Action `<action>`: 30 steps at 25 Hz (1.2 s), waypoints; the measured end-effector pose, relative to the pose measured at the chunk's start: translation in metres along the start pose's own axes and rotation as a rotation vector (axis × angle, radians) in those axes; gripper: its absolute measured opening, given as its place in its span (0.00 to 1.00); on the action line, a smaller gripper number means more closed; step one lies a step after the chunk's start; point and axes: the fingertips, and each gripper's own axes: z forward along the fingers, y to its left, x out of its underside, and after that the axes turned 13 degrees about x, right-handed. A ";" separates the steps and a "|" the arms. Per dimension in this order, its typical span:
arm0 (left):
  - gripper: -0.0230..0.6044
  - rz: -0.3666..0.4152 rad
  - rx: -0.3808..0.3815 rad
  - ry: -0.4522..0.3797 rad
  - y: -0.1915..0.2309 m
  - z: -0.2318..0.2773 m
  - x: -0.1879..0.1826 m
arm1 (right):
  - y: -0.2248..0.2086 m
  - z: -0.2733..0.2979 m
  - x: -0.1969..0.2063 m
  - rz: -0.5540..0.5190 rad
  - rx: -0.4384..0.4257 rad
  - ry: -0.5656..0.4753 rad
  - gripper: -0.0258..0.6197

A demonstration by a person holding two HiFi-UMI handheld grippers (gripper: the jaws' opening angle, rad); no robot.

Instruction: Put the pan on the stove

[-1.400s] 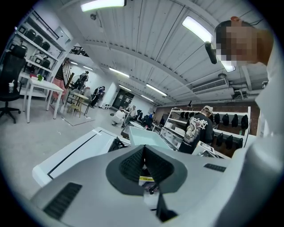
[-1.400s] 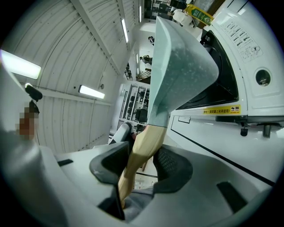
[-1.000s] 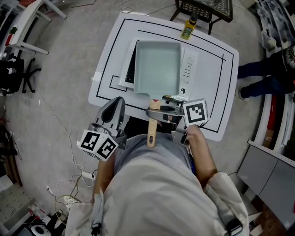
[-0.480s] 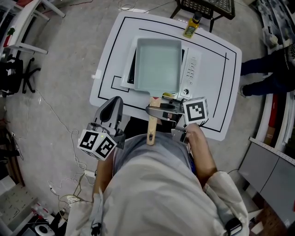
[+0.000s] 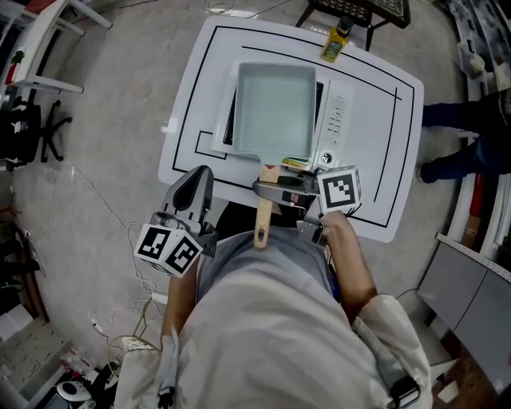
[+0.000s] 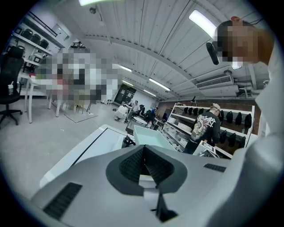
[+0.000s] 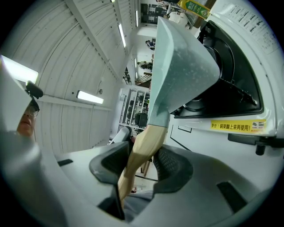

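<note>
A pale green rectangular pan sits flat on the white stove, its wooden handle pointing back at me over the table's near edge. My right gripper crosses that handle from the right and is shut on it. In the right gripper view the handle runs between the two dark pads, with the pan over the stove's black burner. My left gripper hovers at the table's near left edge, shut and holding nothing, and its pads meet in the left gripper view.
The stove stands on a white table marked with black lines. A yellow bottle stands at the far edge by a black rack. A person's legs are to the right. Cables lie on the floor at left.
Only the head view has shifted slightly. The pan, the right gripper on its handle and the left gripper keep their places.
</note>
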 end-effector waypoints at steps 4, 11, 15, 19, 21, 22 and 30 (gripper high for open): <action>0.03 0.007 -0.003 0.012 0.003 0.000 -0.002 | -0.001 0.003 -0.003 0.001 -0.005 -0.006 0.31; 0.03 0.014 -0.021 0.026 0.011 -0.008 -0.003 | -0.009 0.009 -0.008 0.018 -0.003 -0.025 0.31; 0.03 0.004 -0.013 0.031 0.012 -0.006 0.001 | -0.013 0.011 -0.008 0.029 -0.010 -0.027 0.31; 0.03 0.006 -0.009 0.045 0.011 -0.002 0.002 | -0.017 0.013 -0.009 0.031 -0.009 -0.030 0.31; 0.03 0.006 -0.008 0.051 0.011 -0.001 0.002 | -0.018 0.014 -0.010 0.033 -0.008 -0.036 0.31; 0.03 0.006 -0.008 0.057 0.011 0.000 0.003 | -0.020 0.015 -0.011 0.034 -0.006 -0.038 0.31; 0.03 0.007 -0.005 0.063 0.012 0.000 0.002 | -0.025 0.018 -0.012 0.057 -0.015 -0.050 0.31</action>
